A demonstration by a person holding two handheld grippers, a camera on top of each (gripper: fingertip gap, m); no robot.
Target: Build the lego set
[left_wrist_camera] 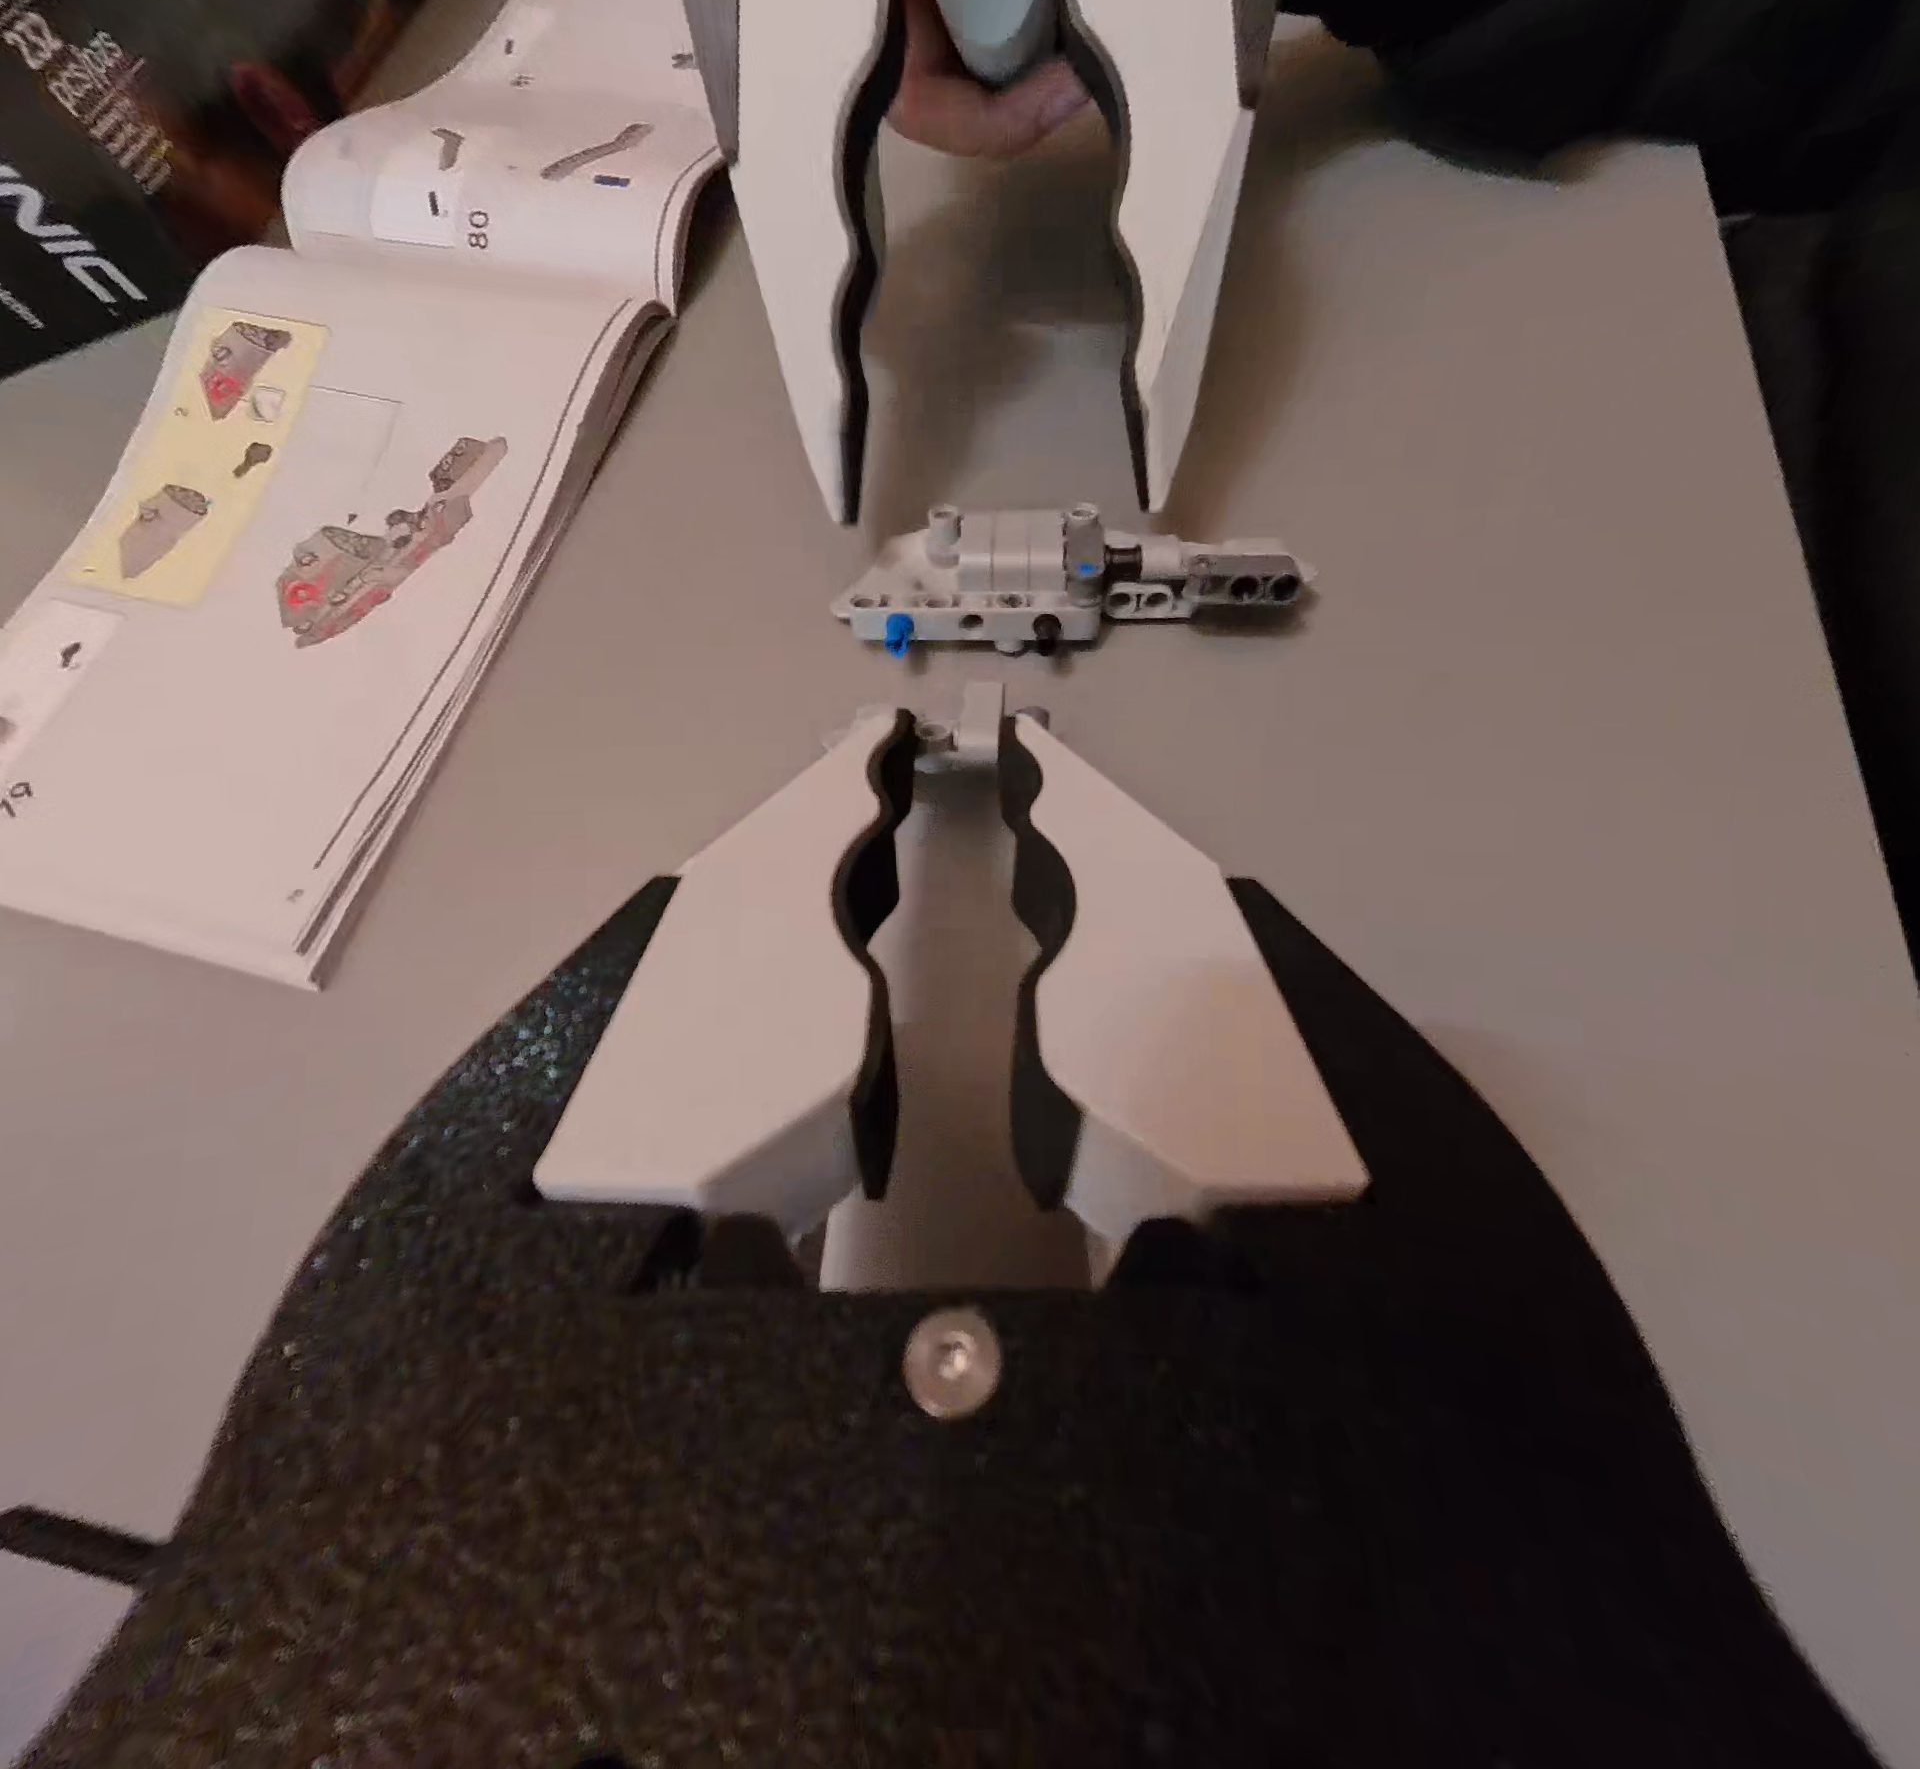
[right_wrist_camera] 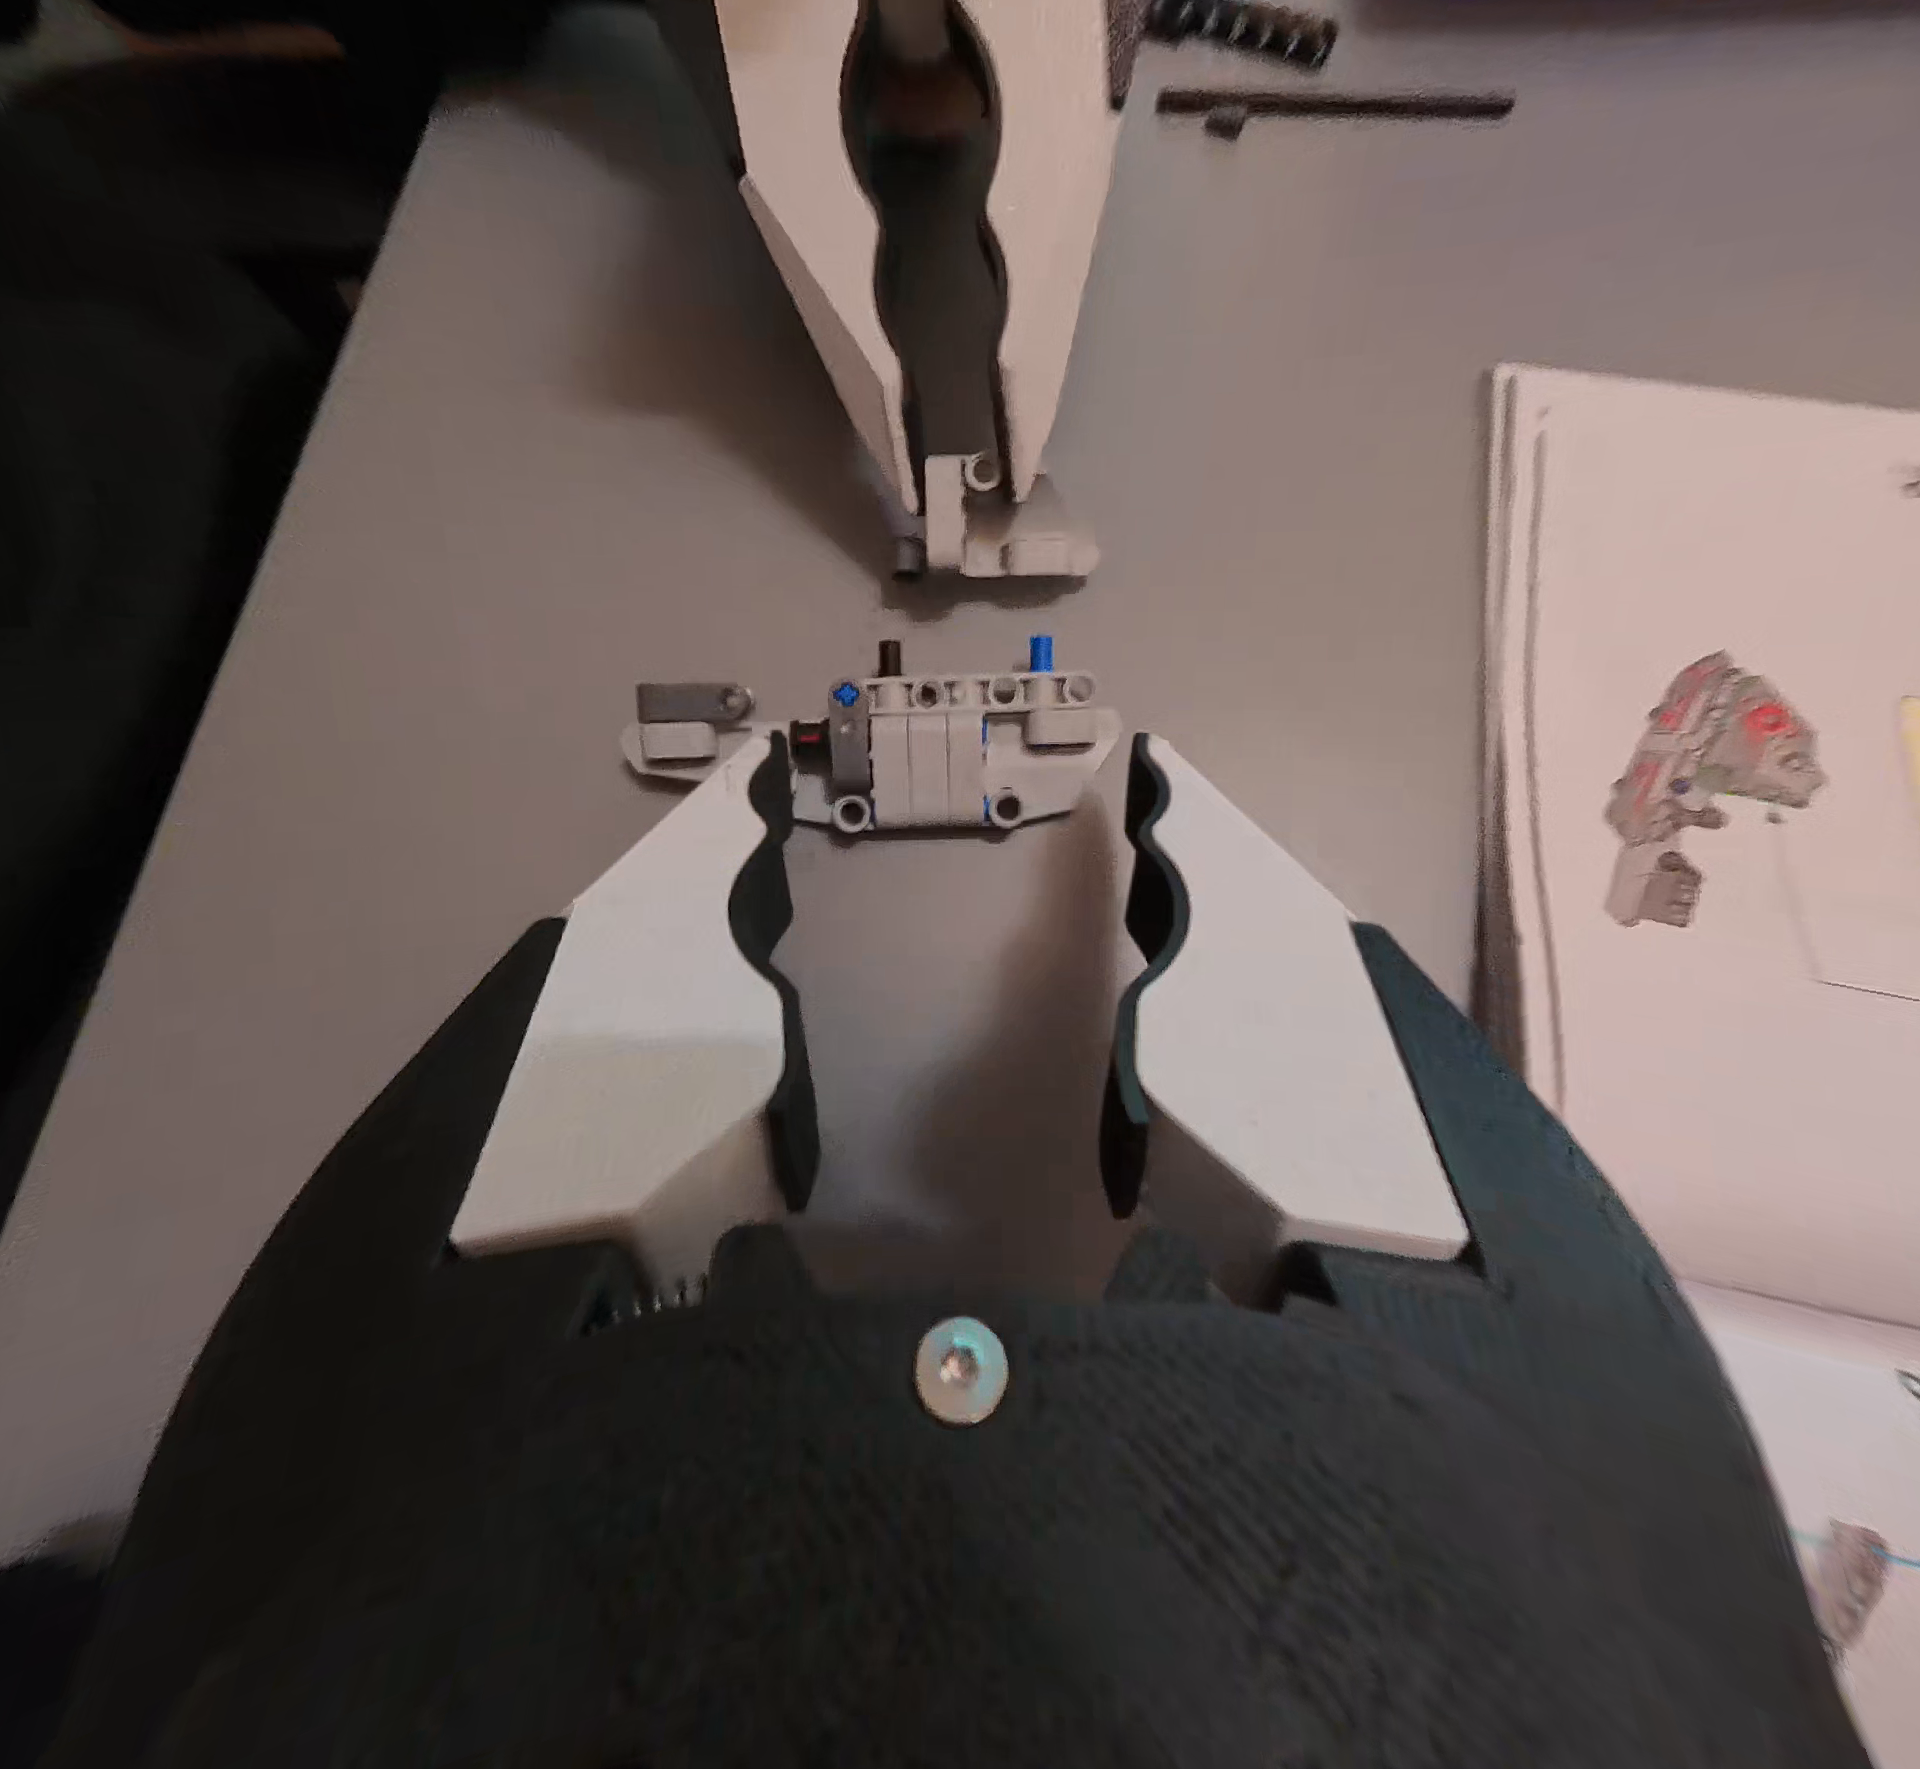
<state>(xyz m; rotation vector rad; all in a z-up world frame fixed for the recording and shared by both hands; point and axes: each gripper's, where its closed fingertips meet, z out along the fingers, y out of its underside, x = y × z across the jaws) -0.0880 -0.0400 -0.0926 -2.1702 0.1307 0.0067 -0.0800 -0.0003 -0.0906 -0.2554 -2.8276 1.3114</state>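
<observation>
Left hand-held gripper [left_wrist_camera: 961, 722]: jaws narrow, clamped on a small grey lego piece [right_wrist_camera: 997, 524], just short of the lego assembly [left_wrist_camera: 1049, 576]. Right hand-held gripper [right_wrist_camera: 956, 763]: jaws wide, empty, tips flanking the assembly's far side. Table [left_wrist_camera: 1455, 784]: grey; assembly lies flat between both grippers. Open instruction booklet [left_wrist_camera: 312, 576] beside the assembly. Blue pin [left_wrist_camera: 896, 630] protrudes from the assembly's edge.
</observation>
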